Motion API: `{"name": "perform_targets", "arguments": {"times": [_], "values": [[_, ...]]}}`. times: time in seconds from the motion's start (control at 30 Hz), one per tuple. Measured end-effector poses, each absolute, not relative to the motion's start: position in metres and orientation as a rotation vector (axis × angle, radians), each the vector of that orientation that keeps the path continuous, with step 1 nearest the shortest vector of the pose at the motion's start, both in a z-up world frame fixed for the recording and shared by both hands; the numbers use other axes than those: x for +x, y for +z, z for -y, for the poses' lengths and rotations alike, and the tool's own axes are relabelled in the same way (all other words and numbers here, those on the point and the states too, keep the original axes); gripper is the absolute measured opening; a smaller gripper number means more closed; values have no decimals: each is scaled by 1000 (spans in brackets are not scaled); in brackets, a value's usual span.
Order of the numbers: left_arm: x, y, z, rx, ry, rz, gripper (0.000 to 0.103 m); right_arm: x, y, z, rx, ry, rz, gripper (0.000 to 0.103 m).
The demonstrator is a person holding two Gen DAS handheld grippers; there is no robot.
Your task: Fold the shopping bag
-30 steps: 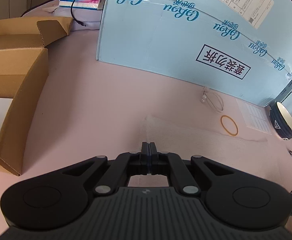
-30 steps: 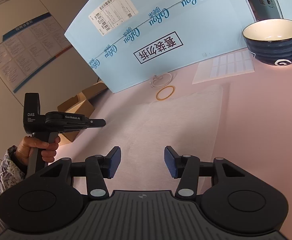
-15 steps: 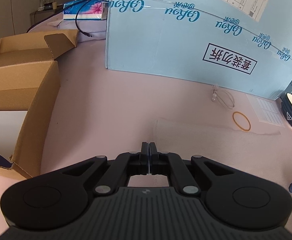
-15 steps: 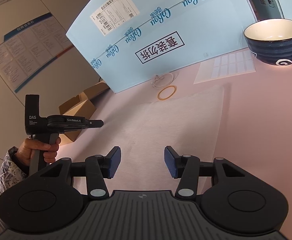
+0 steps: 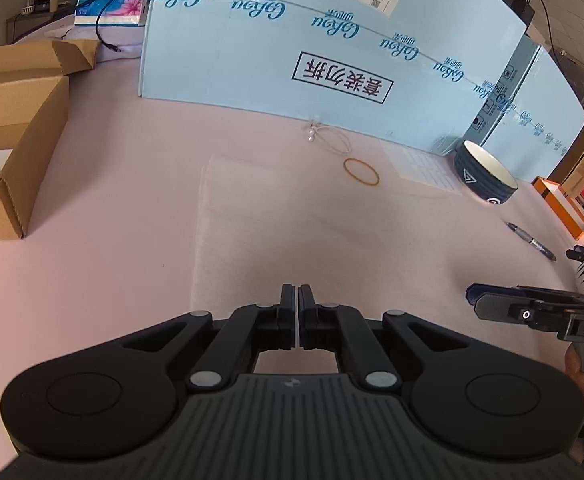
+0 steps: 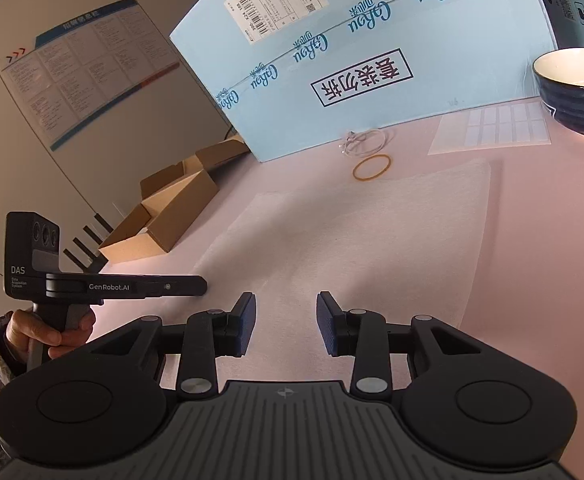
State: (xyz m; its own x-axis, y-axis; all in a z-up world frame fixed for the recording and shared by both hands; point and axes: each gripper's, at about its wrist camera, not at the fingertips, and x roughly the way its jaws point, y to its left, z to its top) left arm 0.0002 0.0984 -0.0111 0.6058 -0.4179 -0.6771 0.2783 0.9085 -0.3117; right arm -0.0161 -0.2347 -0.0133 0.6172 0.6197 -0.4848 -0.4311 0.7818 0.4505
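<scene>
Pink covers the table (image 5: 103, 184), and a big light-blue carton (image 5: 332, 64) stands along its far side like a wall. Flat in the middle lies the shopping bag (image 6: 356, 240) — thin, white and see-through, hard to tell from the pink beneath it. Beyond its far edge are a tan rubber band (image 6: 372, 167) and a small loop of clear cord (image 6: 366, 142), with a sheet of blank labels (image 6: 492, 128) and a dark blue bowl (image 6: 576, 92) further to the right. An open cardboard box (image 5: 15, 136) sits off to the left, well apart from the bag. Nothing rests on the bag itself.

Only the left wrist view shows a tissue box (image 5: 111, 10) and a black cable (image 5: 107, 32) behind the carton's corner, a pen (image 5: 532, 240) near the table's right edge, and an orange box (image 5: 560, 208) past it. Only the right wrist view shows a wall poster (image 6: 79, 84).

The left gripper (image 5: 296, 300) hangs tilted down over the bag's near part, its fingers (image 5: 287, 312) pressed together with nothing between them; a hand (image 6: 57, 330) holds its grip. The right gripper (image 6: 285, 312) points shallowly over the bag's near edge, its fingers (image 6: 245, 322) closing, apart and with nothing between them.
</scene>
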Motion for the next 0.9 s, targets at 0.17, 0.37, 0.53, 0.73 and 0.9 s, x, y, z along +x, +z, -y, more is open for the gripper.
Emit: {"name": "perform_targets", "arguments": {"times": [0.17, 0.37, 0.53, 0.73, 0.9], "values": [[-33, -10, -125, -212, -366, -828, 1, -29, -13, 227, 244, 596, -680, 32], [-67, -12, -150, -272, -355, -819, 1, -54, -11, 227, 173, 557, -684, 31], [-86, -13, -162, -319, -350, -821, 2, -70, -8, 236, 163, 515, -687, 31], [-114, -3, -175, -294, -271, -795, 3, -87, 0, 280, 341, 442, -681, 32], [-131, 30, -173, -295, -294, -637, 6, -90, -4, 325, 597, 436, -749, 33]]}}
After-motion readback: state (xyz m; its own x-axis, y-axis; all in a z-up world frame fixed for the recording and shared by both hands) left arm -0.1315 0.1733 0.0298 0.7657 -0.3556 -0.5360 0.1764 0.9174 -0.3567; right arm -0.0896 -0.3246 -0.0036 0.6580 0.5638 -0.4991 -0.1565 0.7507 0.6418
